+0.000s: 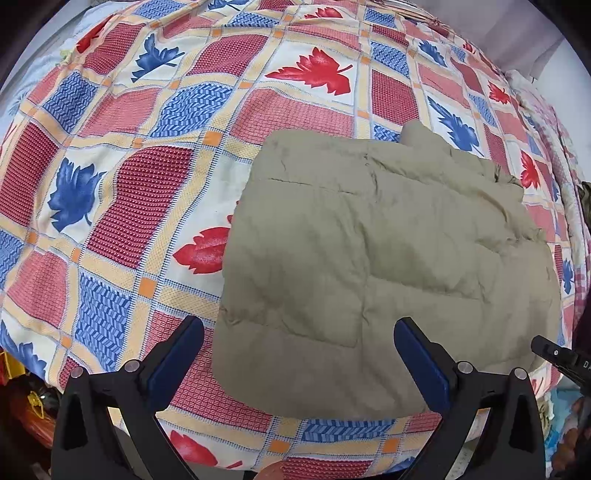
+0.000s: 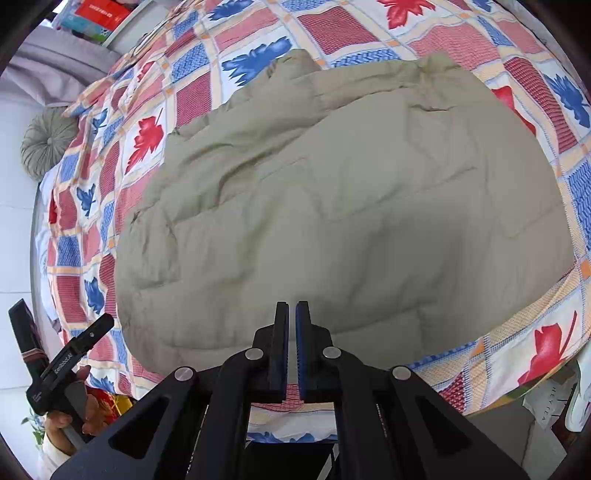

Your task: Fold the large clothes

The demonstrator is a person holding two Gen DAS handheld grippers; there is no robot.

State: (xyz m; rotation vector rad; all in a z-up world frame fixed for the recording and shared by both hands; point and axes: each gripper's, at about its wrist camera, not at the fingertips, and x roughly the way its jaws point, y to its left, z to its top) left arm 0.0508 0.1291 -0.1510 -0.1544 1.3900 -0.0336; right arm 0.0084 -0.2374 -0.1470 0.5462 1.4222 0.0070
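Observation:
A large olive-khaki padded garment (image 1: 388,258) lies folded into a rough rectangle on the bed; it also fills the middle of the right wrist view (image 2: 351,206). My left gripper (image 1: 299,328) is open and empty, hovering above the garment's near left corner. My right gripper (image 2: 291,314) is shut with nothing between its blue pads, held over the garment's near edge. The left gripper shows in the right wrist view at the lower left (image 2: 70,365), held by a hand.
The bed is covered by a patchwork sheet (image 1: 147,155) with red and blue leaves. A round grey cushion (image 2: 48,144) lies at the bed's far left side. Boxes (image 2: 96,14) stand beyond the bed. Clutter sits below the bed's near edge.

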